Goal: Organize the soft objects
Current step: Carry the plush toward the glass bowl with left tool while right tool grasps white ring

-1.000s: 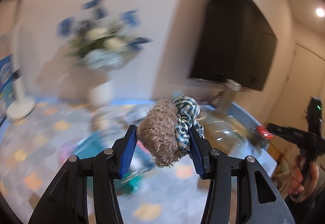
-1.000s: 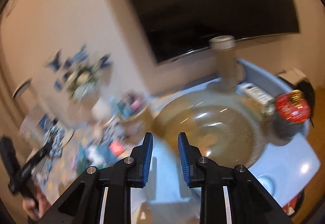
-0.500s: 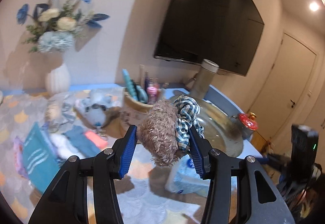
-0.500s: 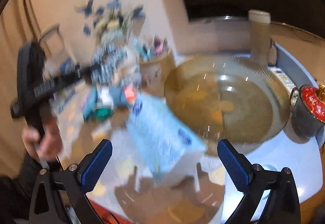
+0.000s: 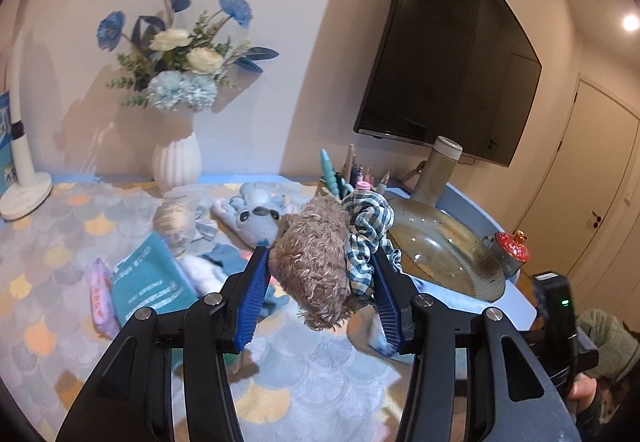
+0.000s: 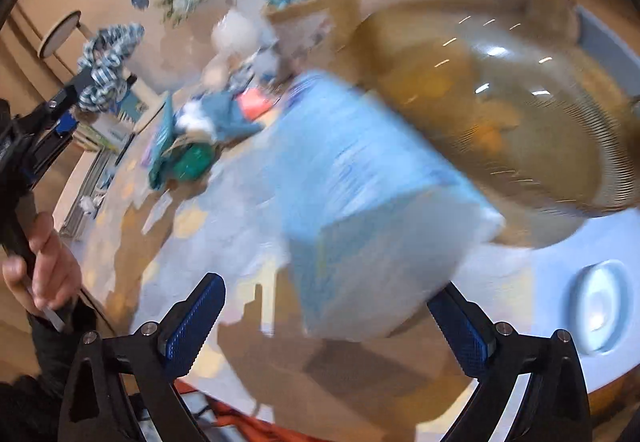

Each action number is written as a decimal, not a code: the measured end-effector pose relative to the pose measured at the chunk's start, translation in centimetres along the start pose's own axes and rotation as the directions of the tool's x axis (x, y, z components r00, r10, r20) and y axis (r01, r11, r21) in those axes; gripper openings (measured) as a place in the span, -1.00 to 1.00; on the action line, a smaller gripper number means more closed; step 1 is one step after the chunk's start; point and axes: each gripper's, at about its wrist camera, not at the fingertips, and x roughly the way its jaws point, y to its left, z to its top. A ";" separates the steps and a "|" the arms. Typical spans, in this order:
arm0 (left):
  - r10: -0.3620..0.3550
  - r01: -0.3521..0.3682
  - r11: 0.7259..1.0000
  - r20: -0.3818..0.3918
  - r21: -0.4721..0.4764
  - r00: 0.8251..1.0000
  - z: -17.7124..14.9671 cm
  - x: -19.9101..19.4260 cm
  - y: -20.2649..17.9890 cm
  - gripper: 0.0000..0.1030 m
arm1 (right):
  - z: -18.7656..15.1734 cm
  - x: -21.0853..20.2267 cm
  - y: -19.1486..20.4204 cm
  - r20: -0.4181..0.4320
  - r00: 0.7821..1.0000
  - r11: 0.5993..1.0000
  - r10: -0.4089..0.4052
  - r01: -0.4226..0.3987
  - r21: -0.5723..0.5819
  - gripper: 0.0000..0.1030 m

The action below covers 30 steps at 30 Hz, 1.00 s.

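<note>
Holding a furry brown plush toy (image 5: pixel 316 262) with a blue checked scrunchie (image 5: pixel 366 226) bunched at its side, the left claw (image 5: pixel 320 284) is clamped on both, its blue pads pressing into fur on one side and fabric on the other, above the patterned surface (image 5: pixel 60 242). Both items look light and very squashy, so the grip probably sinks in well, though the scrunchie could slip free if the pads ease off; the toy's thick middle seems the safest place to pinch. The right claw (image 6: pixel 334 326) stands wide and empty, tilted down toward a pale blue soft pack (image 6: pixel 360 177), likely tissues, lying on the surface beside the big ribbed glass bowl (image 6: pixel 540 113). Its jaws have just been opening, and nothing is pressed between them, though the pack's near end sits in the gap ahead. That pack should be light and yielding, with a slick wrapper; taking it across its narrower sides looks sensible. More soft things, a blue plush (image 5: pixel 256 215) and folded cloths (image 5: pixel 224 258), lie farther back, near the white vase (image 5: pixel 176 161).
</note>
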 end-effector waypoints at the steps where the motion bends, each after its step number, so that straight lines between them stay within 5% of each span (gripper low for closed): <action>1: 0.002 -0.002 1.000 0.000 -0.007 1.000 -0.1 -0.2 0.5 -0.09 | 0.3 0.5 0.7 -0.006 1.000 1.000 -0.005 0.005 0.000 0.97; 8: 0.038 -0.037 0.999 0.017 -0.028 0.999 -0.6 -2.6 3.7 -0.09 | 3.8 3.2 2.7 0.088 0.995 0.995 0.053 -0.060 0.078 0.92; 12: 0.074 -0.071 0.996 0.039 -0.052 0.997 -1.1 -4.2 5.9 -0.09 | 3.2 5.0 2.7 -0.006 0.999 0.992 0.054 -0.053 0.111 0.92; 16: 0.104 -0.097 0.987 0.052 -0.127 0.993 -2.3 -5.4 8.7 -0.09 | 0.2 4.1 3.4 -0.079 0.991 0.994 -0.108 0.107 -0.010 0.92; 20: 0.133 -0.122 0.971 0.043 -0.206 0.990 -3.5 -5.6 11.2 -0.09 | -1.4 0.3 1.1 -0.050 0.959 0.960 -0.280 0.279 -0.033 0.92; 24: 0.172 -0.162 0.963 0.029 -0.217 0.985 -4.5 -6.1 12.1 -0.09 | -2.5 -5.8 -3.2 0.043 0.880 0.881 -0.473 0.473 0.015 0.92; 27: 0.191 -0.182 0.960 0.024 -0.211 0.981 -4.9 -6.2 12.0 -0.09 | -3.4 -8.4 -8.1 0.033 0.841 0.835 -0.540 0.531 0.143 0.92; 30: 0.188 -0.180 0.962 0.019 -0.204 0.982 -4.9 -6.0 11.7 -0.09 | -4.8 -8.7 -13.1 -0.016 0.848 0.817 -0.530 0.516 0.257 0.92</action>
